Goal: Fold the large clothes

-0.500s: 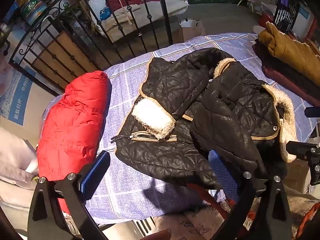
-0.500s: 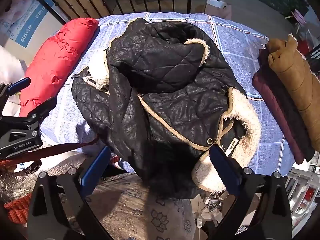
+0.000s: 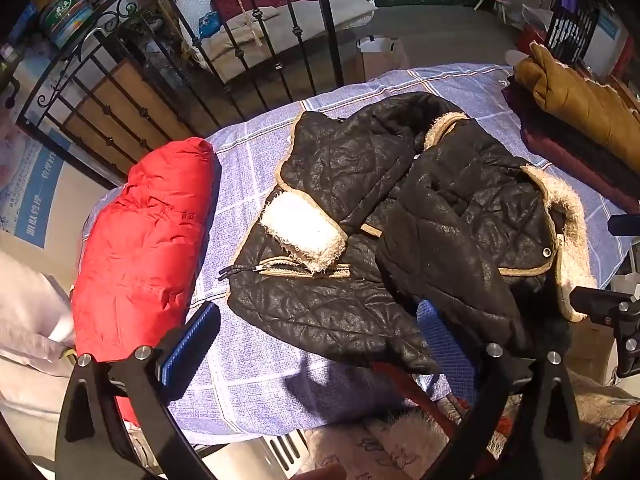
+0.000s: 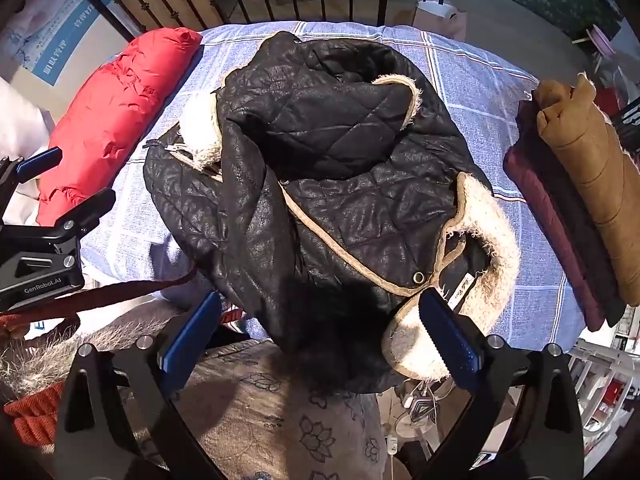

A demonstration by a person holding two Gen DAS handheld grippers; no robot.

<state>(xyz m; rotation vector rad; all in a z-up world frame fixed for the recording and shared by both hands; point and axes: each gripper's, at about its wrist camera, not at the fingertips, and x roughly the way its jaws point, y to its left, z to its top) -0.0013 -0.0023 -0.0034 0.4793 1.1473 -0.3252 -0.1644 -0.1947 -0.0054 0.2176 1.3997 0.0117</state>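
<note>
My left gripper (image 3: 316, 344) and right gripper (image 4: 320, 336) both gape wide, holding nothing, above the black jacket (image 4: 320, 184) crumpled mid-frame on the bed (image 4: 480, 80).

Two fisheye views, each mounted behind a gripper and looking forward along its two fingers, tilted steeply down from the near edge of the bed (image 3: 256, 364). Left wrist view set toward the left, facing across the black jacket (image 3: 360, 216) to the iron railing (image 3: 248, 56) beyond. Right wrist view closer, almost over the jacket's fur collar (image 4: 492, 240). Shared by both: black jacket, red jacket (image 3: 144, 240), checked cover, stacked brown coat (image 4: 592, 184). Left gripper (image 4: 60, 196) visible at the right view's left edge; right gripper (image 3: 616, 268) at the left view's right edge.
</note>
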